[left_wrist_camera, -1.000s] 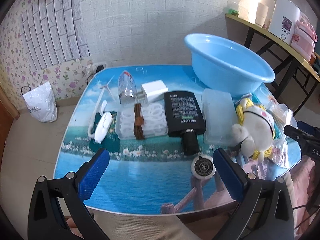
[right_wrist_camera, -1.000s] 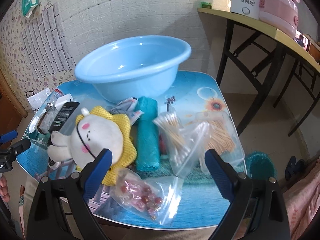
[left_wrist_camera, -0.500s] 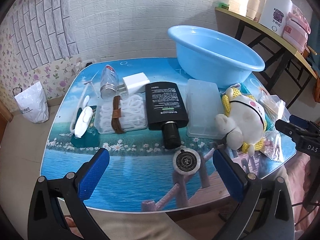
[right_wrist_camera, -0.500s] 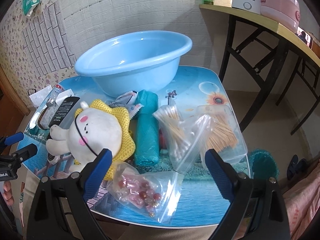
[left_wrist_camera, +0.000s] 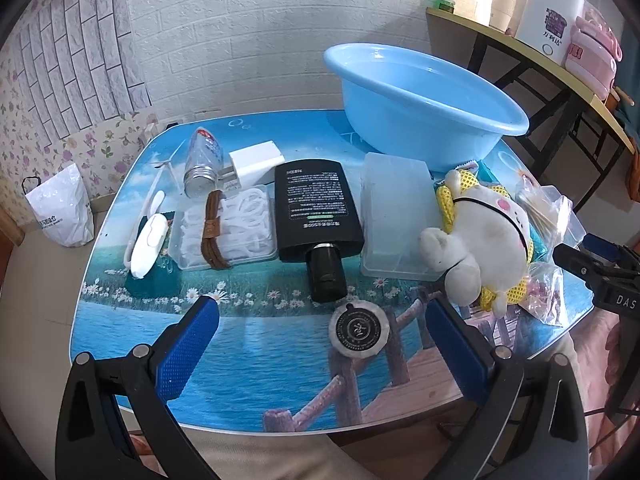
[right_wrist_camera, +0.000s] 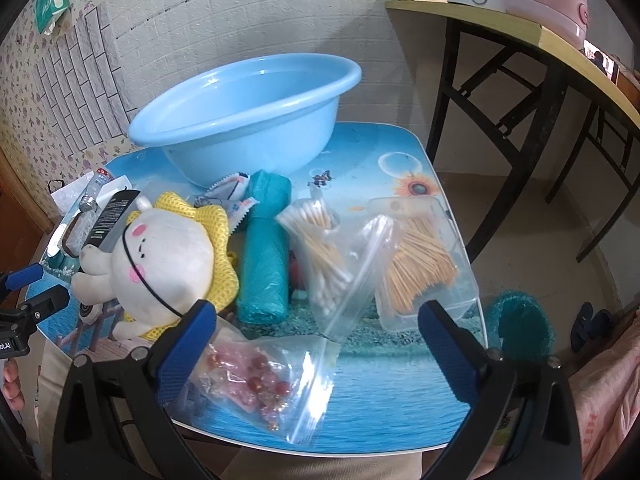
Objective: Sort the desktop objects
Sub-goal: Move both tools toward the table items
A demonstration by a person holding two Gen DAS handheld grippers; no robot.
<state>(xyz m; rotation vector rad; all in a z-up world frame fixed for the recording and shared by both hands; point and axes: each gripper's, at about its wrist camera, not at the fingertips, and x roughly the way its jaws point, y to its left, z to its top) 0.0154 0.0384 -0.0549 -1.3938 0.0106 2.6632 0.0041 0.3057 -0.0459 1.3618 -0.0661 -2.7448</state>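
left gripper [left_wrist_camera: 320, 322] spread wide, empty | right gripper [right_wrist_camera: 316, 326] jaws just widened, nothing pinched | plush [right_wrist_camera: 164, 264] in front of basin [right_wrist_camera: 248, 120], leaning on bottle [left_wrist_camera: 318, 212] | likely light, soft, squashy: pinch mid-body | bead bag [right_wrist_camera: 260, 384] slippery, grab near seal

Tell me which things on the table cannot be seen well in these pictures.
- Right view: red thing between the green roll and the swab bag, mostly covered by both.
- Left view: black bottle label, print too small.
- Left view: swab bag, mostly behind the plush.
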